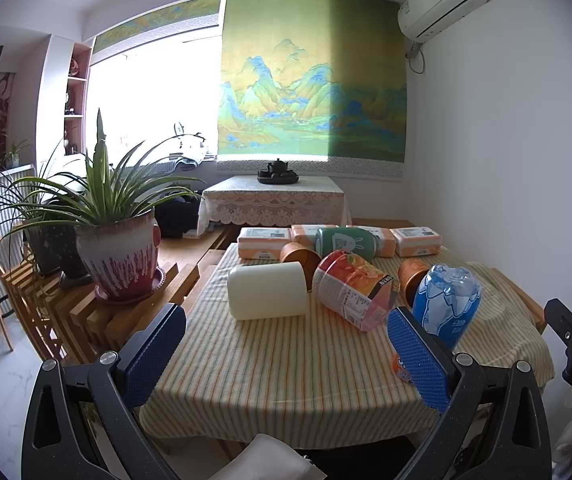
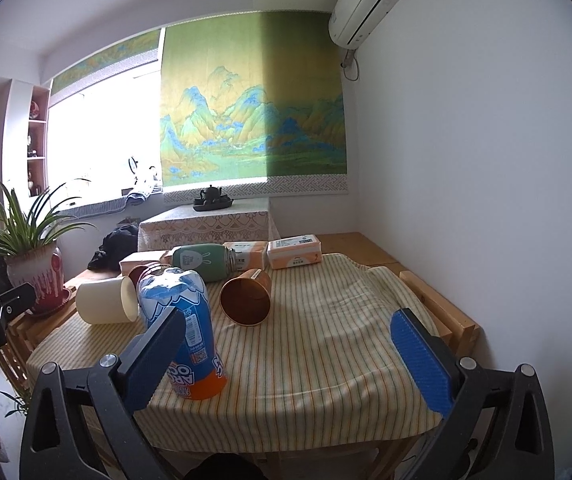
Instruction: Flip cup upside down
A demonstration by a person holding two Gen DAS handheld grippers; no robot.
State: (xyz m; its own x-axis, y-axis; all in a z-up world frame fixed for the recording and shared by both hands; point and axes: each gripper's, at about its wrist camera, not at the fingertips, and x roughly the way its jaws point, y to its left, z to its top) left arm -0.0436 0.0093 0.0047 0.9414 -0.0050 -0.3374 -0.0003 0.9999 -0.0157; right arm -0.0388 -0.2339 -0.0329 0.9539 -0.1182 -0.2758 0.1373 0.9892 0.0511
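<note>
**While both grippers hover open, cups lie tipped on the striped cloth**

Since the orange paper cup [image 2: 246, 298] lies on its side ahead, between the right gripper [image 2: 291, 354] fingers, which stand wide apart like the left gripper [image 1: 286, 354], it looks light and crushable; a gentle mid-wall hold seems safest

Both cameras are looking from the near edge of the table [image 1: 286, 380] toward the far wall, where the landscape blind [image 1: 309, 76] is hanging. The left wrist view is sitting further left of the blind, taking in the potted plant [image 1: 120, 256] close by. The right wrist view is sitting further right, catching more bare wall. Both are sharing the striped table [image 2: 325, 340], the blue cup [image 2: 184, 320] and the blind [image 2: 252, 96].
</note>
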